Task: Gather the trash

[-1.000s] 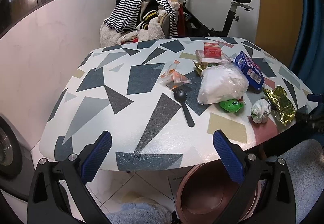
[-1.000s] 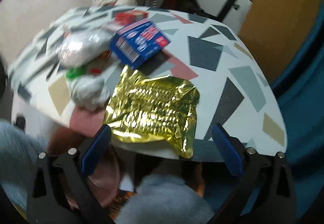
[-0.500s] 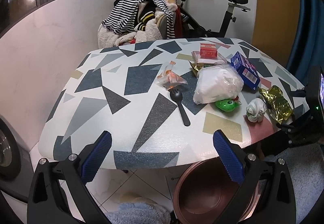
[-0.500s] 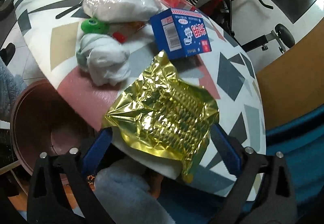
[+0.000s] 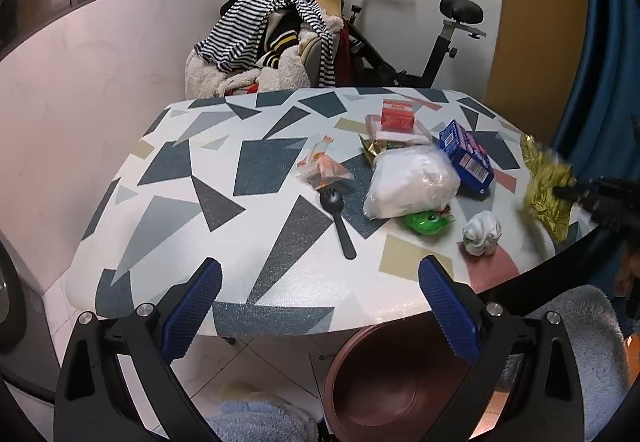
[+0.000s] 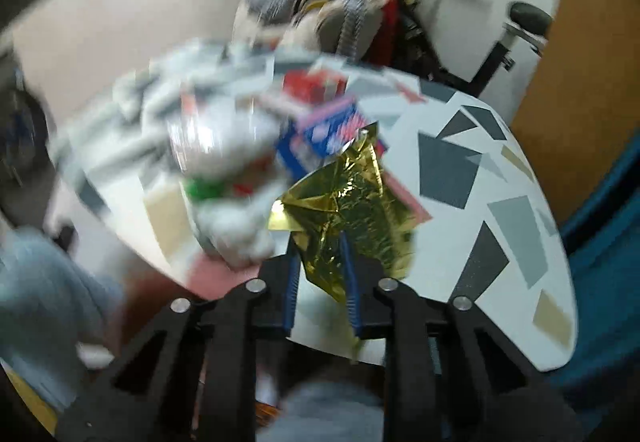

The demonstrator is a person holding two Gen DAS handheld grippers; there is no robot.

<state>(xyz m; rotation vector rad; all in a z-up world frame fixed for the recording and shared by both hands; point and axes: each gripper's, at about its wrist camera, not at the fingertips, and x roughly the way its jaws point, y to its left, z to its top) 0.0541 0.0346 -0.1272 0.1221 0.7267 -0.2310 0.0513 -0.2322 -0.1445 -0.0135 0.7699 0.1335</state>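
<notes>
Two tools are observed. The right tool (image 6: 320,274) is pressed together on a crumpled gold foil wrapper (image 6: 348,206), pinched at its lower part between the blue pads (image 6: 347,274). The wrapper is creased, shiny and partly folded over at its left corner, and is seen at the right-hand edge of the white table with grey geometric patches (image 5: 256,170); whether it touches the table cannot be told. In the left wrist view the same wrapper (image 5: 546,184) appears blurred beside the dark right tool (image 5: 560,192). The left tool (image 5: 320,306) is spread wide and holds nothing, positioned at the near table edge. On the table are noted a blue cardboard box (image 5: 466,158), a white filled plastic bag (image 5: 412,184), a crumpled white tissue ball (image 5: 482,232) and a black plastic fork (image 5: 340,222). A brown round bowl (image 5: 384,386) is seen below the table.
</notes>
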